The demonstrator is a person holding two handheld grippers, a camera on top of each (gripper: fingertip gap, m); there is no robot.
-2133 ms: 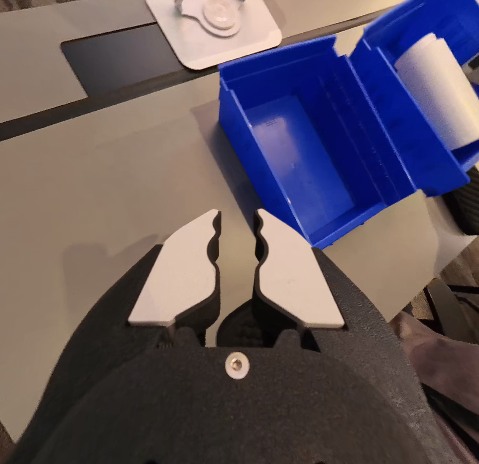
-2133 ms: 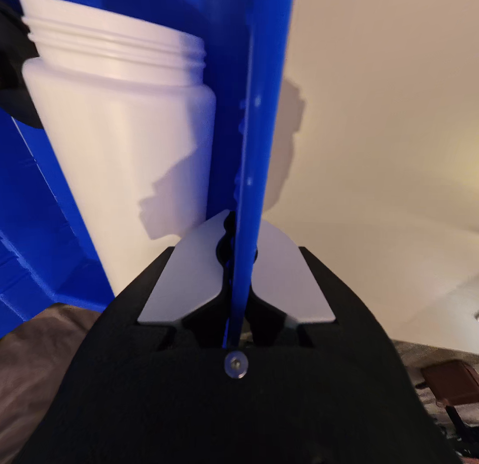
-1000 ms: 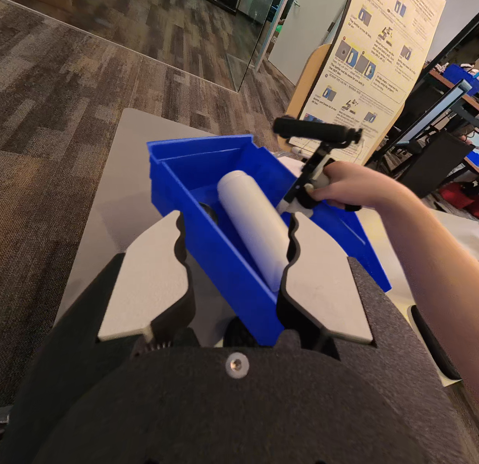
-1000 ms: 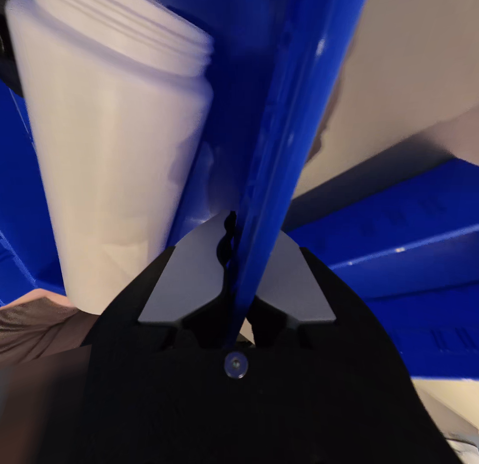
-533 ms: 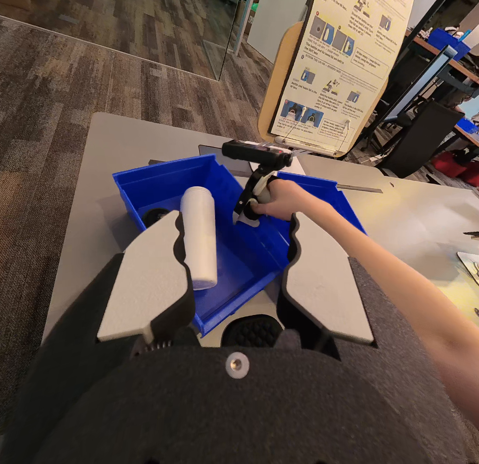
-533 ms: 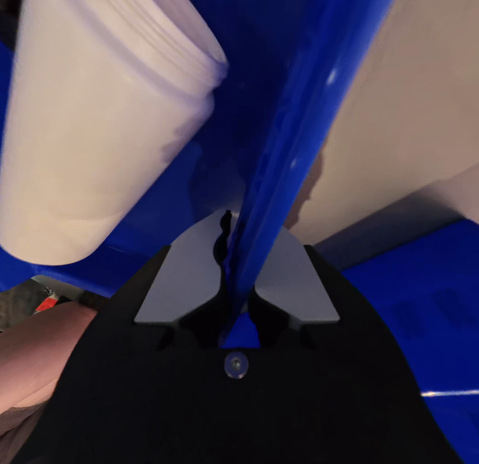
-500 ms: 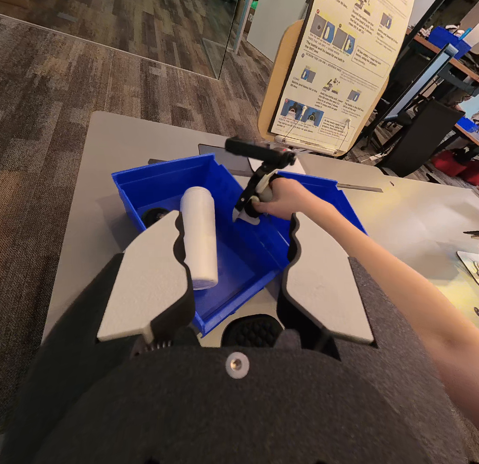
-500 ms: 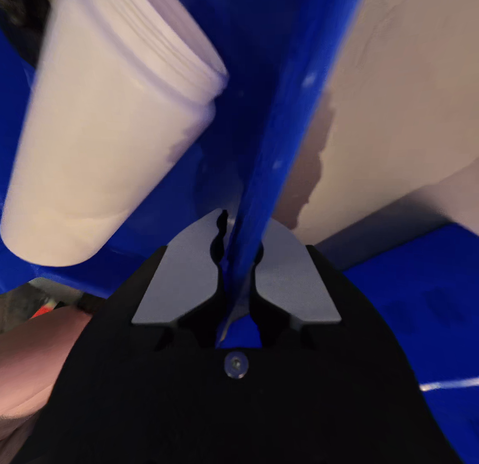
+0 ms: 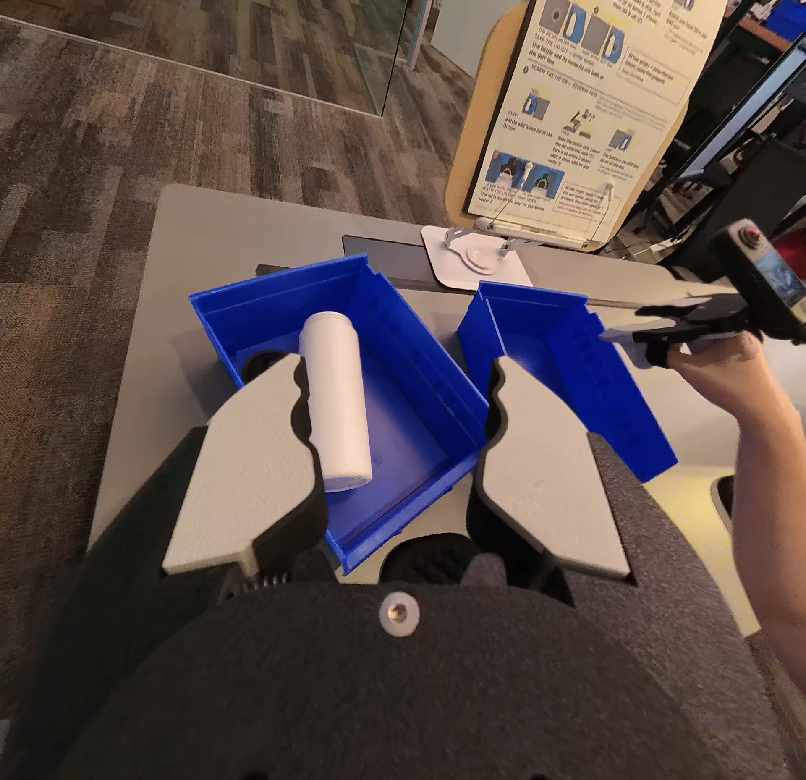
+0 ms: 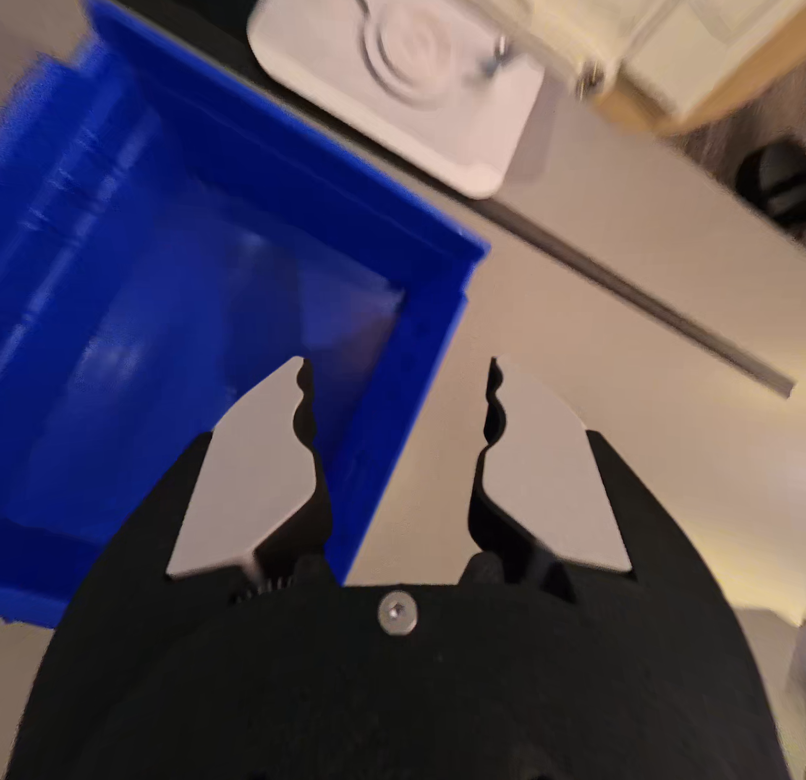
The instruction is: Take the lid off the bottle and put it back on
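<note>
My left gripper [image 9: 397, 414] hangs above the near edge of the table [image 9: 144, 366], jaws spread wide, holding nothing. Just beyond the fingertips, the white bottle [image 9: 336, 401] lies on its side in the left blue bin [image 9: 418, 349], its threaded, uncapped neck pointing far. A dark round item [image 9: 261, 364], likely the lid, sits in that bin's far-left corner, partly hidden. To the right stands a second blue bin [image 9: 610, 392]. My right gripper [image 10: 397, 405] is above that bin's right wall, jaws parted, gripping nothing. Farthest, an instruction board [image 9: 580, 100] stands on a white base [image 9: 475, 262].
</note>
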